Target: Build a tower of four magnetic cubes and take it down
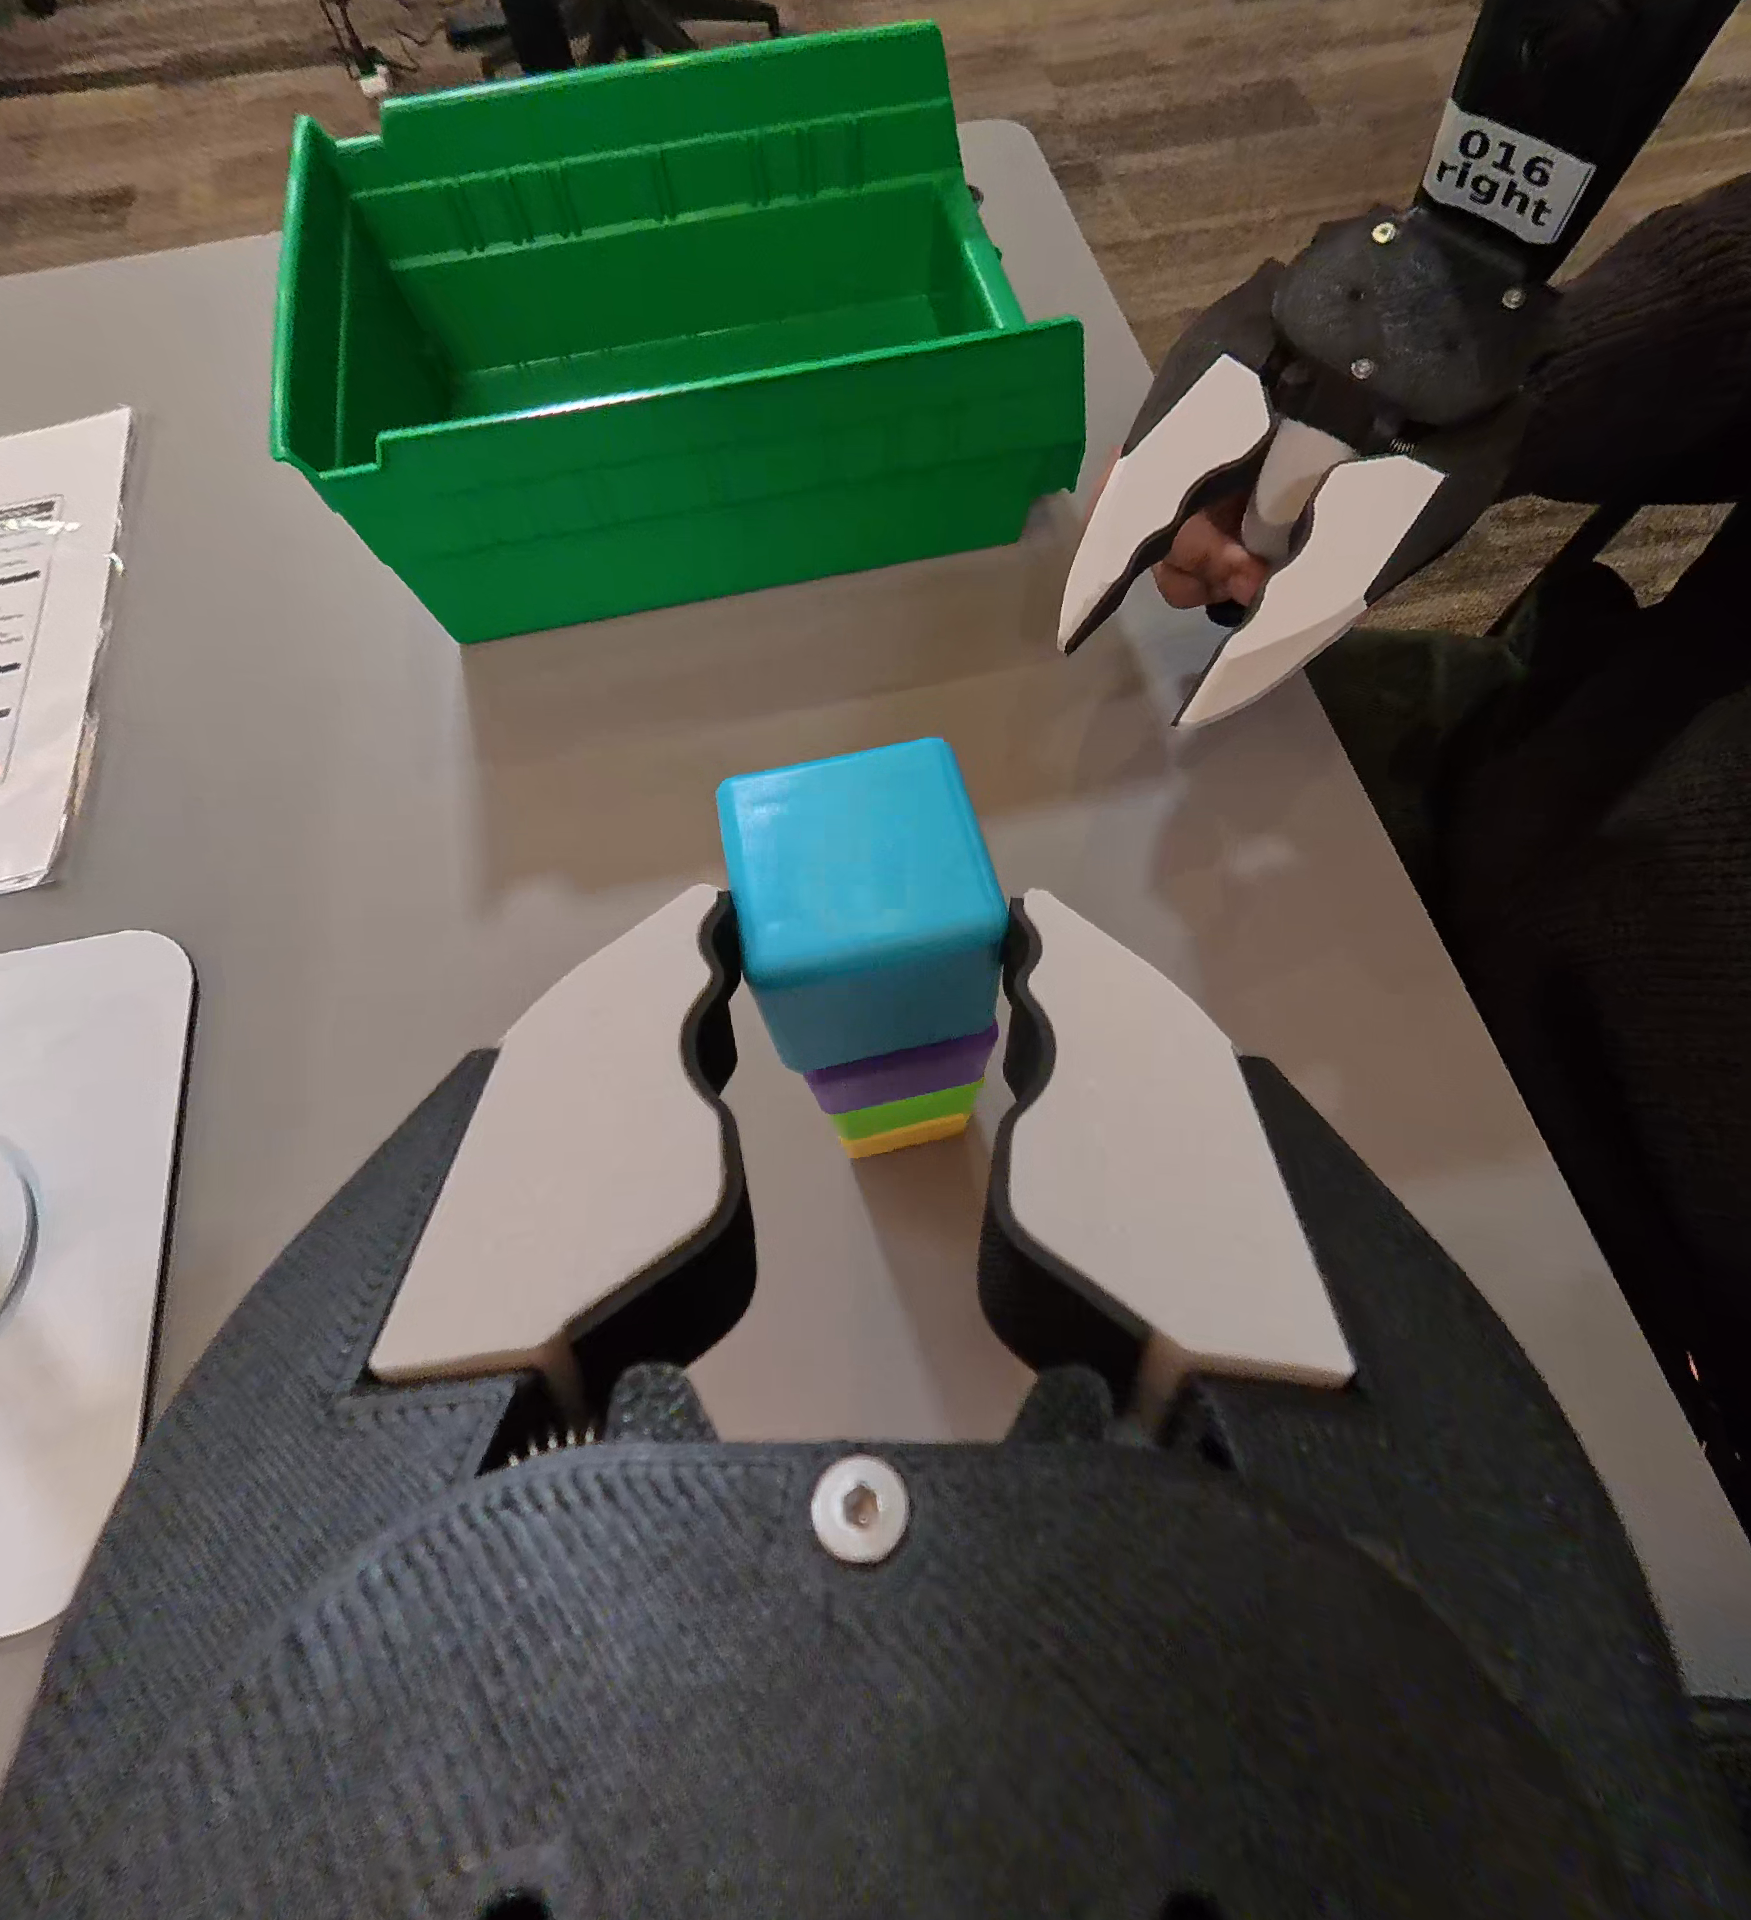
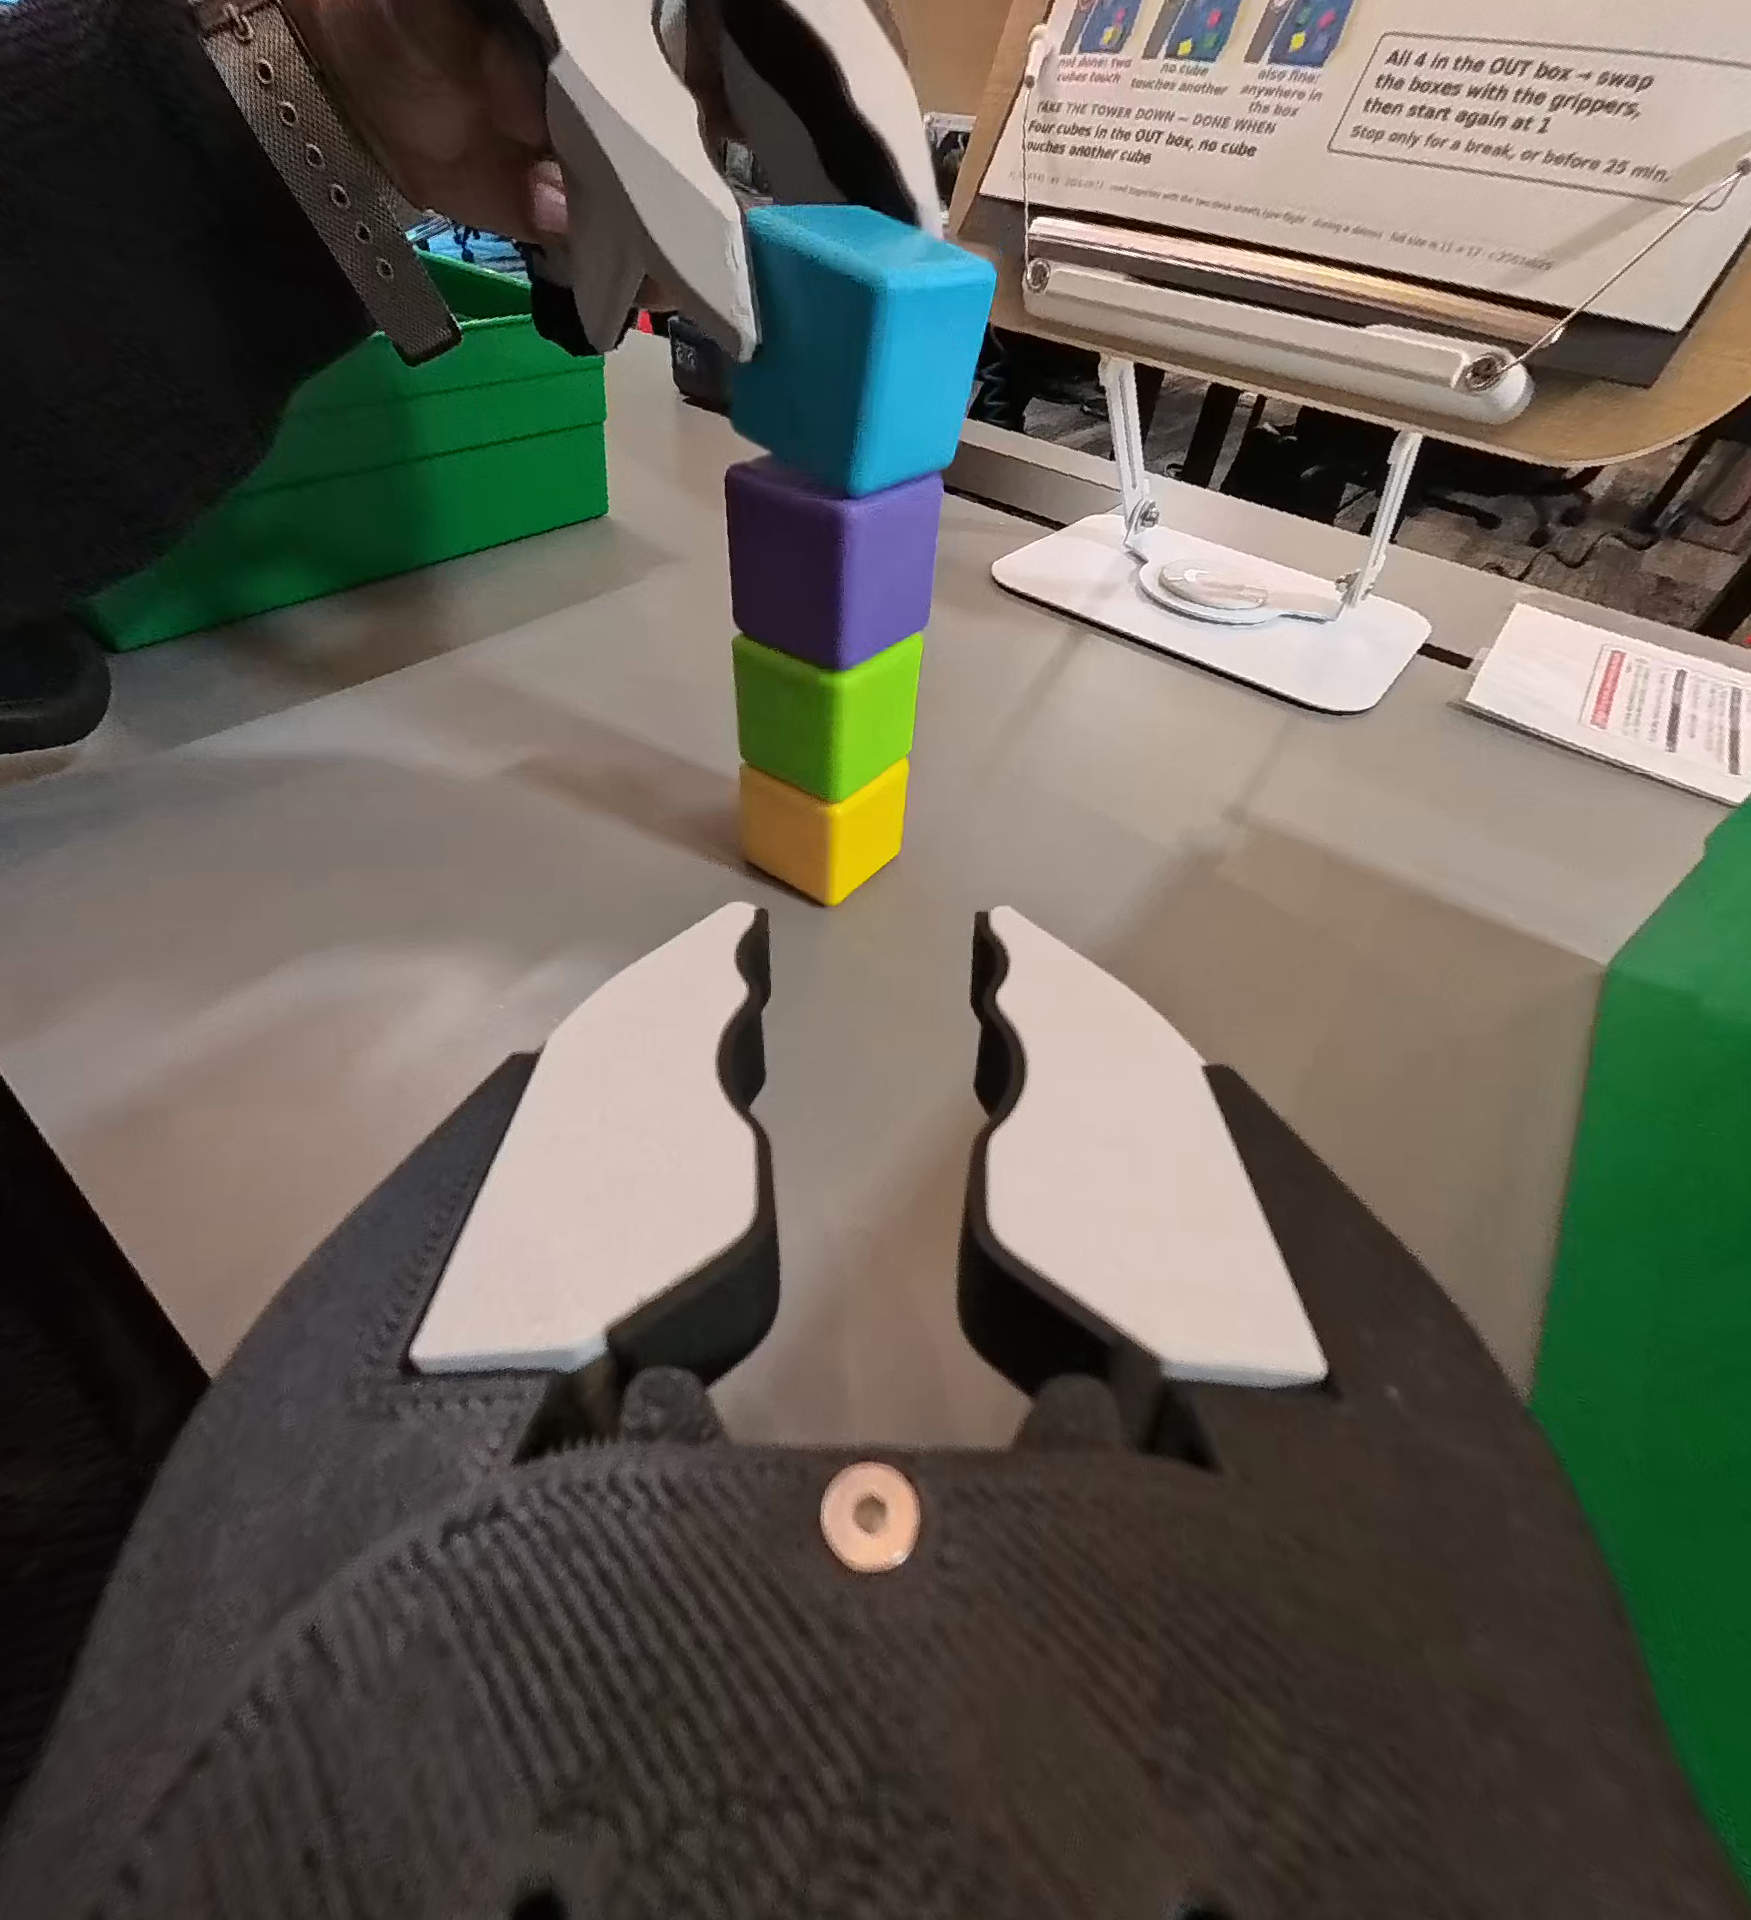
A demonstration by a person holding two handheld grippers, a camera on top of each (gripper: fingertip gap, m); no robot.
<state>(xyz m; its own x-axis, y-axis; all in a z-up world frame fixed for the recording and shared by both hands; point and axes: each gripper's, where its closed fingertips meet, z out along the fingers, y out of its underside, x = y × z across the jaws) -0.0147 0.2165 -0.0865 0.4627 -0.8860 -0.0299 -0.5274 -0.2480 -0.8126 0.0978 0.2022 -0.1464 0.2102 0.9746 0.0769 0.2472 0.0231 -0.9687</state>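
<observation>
The left hand-held gripper [image 1: 866, 940] pinches the blue cube [image 1: 855, 873] atop the purple cube [image 2: 831, 561], green cube [image 2: 826, 715] and yellow cube [image 2: 821, 831] on the table [image 1: 538, 790]; the blue cube sits tilted. The right hand-held gripper [image 2: 869, 935] hangs spread and empty, near the yellow cube; a green bin [image 1: 705, 520] stands beyond.

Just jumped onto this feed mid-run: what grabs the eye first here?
A tower of four cubes in mid-table: yellow cube at the bottom, then green cube, purple cube, and a tilted blue cube on top. The left gripper has its fingers against the blue cube's sides. Behind stands an empty green bin; the right gripper hangs open, short of the tower.
</observation>
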